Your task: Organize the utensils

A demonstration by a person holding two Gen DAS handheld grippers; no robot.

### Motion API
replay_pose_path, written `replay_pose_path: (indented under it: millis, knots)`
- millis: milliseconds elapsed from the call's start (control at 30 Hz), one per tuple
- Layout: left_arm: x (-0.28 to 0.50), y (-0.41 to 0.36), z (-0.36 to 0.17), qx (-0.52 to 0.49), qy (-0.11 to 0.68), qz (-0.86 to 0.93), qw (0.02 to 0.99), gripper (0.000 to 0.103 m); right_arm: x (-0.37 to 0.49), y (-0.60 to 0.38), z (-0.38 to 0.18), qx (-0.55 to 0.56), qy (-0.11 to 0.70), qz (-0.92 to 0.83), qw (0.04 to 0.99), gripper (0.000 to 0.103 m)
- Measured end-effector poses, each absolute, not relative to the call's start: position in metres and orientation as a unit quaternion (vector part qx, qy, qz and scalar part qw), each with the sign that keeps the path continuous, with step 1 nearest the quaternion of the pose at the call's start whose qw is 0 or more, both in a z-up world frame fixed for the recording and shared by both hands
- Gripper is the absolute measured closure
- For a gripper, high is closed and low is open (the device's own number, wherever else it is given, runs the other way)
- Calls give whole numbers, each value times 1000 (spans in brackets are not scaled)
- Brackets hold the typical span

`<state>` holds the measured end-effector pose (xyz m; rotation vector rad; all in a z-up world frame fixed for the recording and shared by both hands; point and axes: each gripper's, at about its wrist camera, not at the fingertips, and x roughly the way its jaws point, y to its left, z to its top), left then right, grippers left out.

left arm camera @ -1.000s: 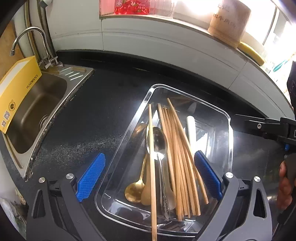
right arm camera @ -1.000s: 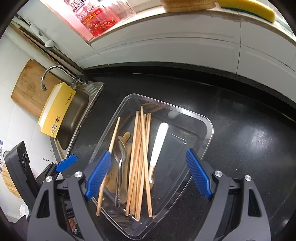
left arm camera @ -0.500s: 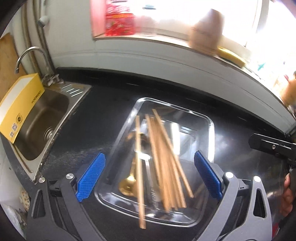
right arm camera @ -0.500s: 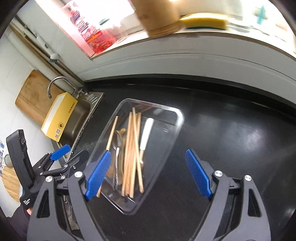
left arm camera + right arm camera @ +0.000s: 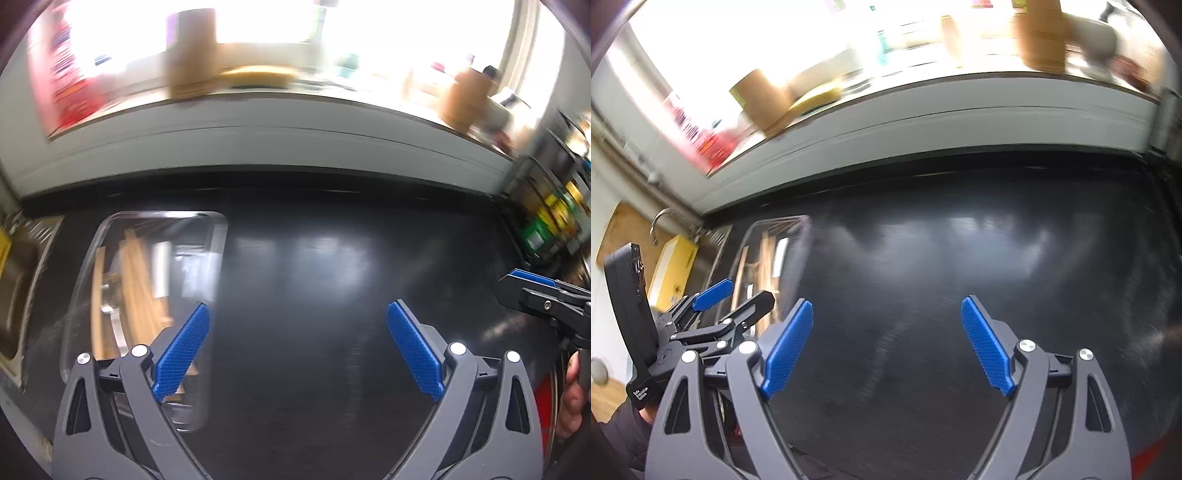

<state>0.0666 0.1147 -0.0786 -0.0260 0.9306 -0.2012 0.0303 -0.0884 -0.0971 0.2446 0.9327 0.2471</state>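
A clear plastic tray (image 5: 218,236) lies on the black counter at the left and holds wooden chopsticks (image 5: 138,280), a white-handled utensil (image 5: 160,269) and spoons, all blurred. It also shows in the right wrist view (image 5: 798,254). My left gripper (image 5: 299,347) is open and empty, over bare counter just right of the tray. My right gripper (image 5: 886,347) is open and empty, further right over bare counter. In the left wrist view the right gripper (image 5: 532,291) shows at the right edge. In the right wrist view the left gripper (image 5: 716,295) shows at the left.
A steel sink (image 5: 14,280) with a yellow box (image 5: 672,269) sits left of the tray. A white backsplash and sill (image 5: 295,136) with brown containers runs along the back. Jars and bottles (image 5: 554,218) stand at the right. Black counter (image 5: 351,277) spreads to the right.
Both grippers have swung right and away from the tray, which has slid from the middle to the left of both views. Both stay open. The views are motion-blurred.
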Motion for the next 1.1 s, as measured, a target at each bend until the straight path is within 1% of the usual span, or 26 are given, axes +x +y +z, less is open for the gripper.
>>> replay_pose_path:
  millis: [233, 333, 433, 467, 533, 733, 900, 1100]
  knots:
    - [47, 26, -74, 15, 444, -158, 882, 9, -15, -175, -95, 134, 436, 48, 889, 22]
    - [42, 5, -74, 17, 450, -164, 877, 9, -29, -197, -95, 121, 433, 26, 893, 22]
    - [35, -7, -75, 18, 458, -156, 875, 9, -41, -207, -93, 75, 425, -5, 902, 22]
    - [33, -9, -76, 18, 461, -152, 874, 8, -43, -208, -94, 62, 422, -14, 904, 21]
    - [30, -11, -77, 18, 465, -141, 874, 6, -45, -209, -93, 51, 417, -19, 907, 15]
    - [19, -4, -76, 22, 458, -111, 882, 6, -45, -212, -100, 56, 411, -18, 910, 9]
    - [16, 6, -72, 19, 449, -94, 888, 6, -39, -206, -100, 52, 411, -9, 910, 7]
    - [17, 8, -72, 26, 455, -97, 885, 6, -34, -196, -105, 56, 420, 13, 906, 7]
